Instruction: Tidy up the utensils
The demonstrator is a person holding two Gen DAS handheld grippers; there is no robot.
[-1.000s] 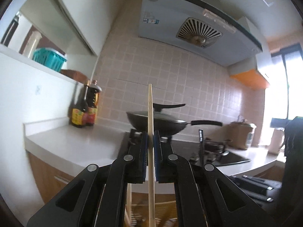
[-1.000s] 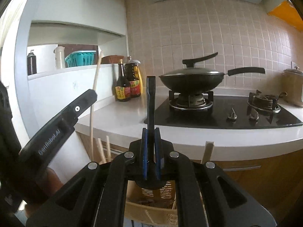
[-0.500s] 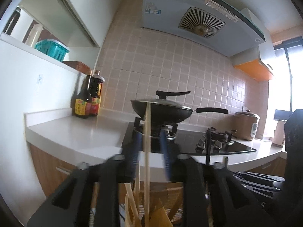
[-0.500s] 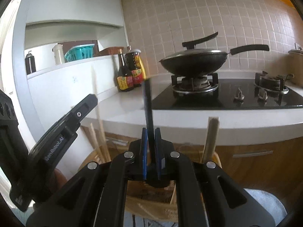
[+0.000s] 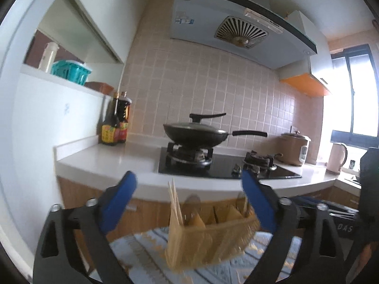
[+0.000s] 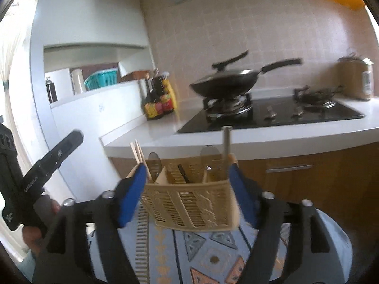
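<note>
A beige slotted utensil holder [image 6: 191, 206] stands on a patterned blue cloth [image 6: 213, 255]; it also shows blurred in the left wrist view [image 5: 210, 239]. Wooden chopsticks [image 6: 140, 156] stand in its left compartment, also seen in the left wrist view [image 5: 174, 201]. Spoons [image 6: 155, 163] and a dark-handled utensil [image 6: 183, 176] stand in other compartments. My left gripper [image 5: 189, 203] is open and empty above the holder. My right gripper [image 6: 187, 194] is open and empty, its jaws standing either side of the holder.
A white counter [image 5: 106, 161] holds sauce bottles [image 5: 116, 123], a black hob with a lidded wok [image 5: 196, 135], a rice cooker [image 5: 295, 149] and a kettle [image 5: 337, 157]. Wooden cabinets [image 6: 308, 168] stand below. A teal basket [image 5: 71, 72] sits on a ledge.
Both grippers opened. The chopstick left my left gripper and the dark utensil left my right one; both now stand in the holder. Both views tilted down toward the holder.
</note>
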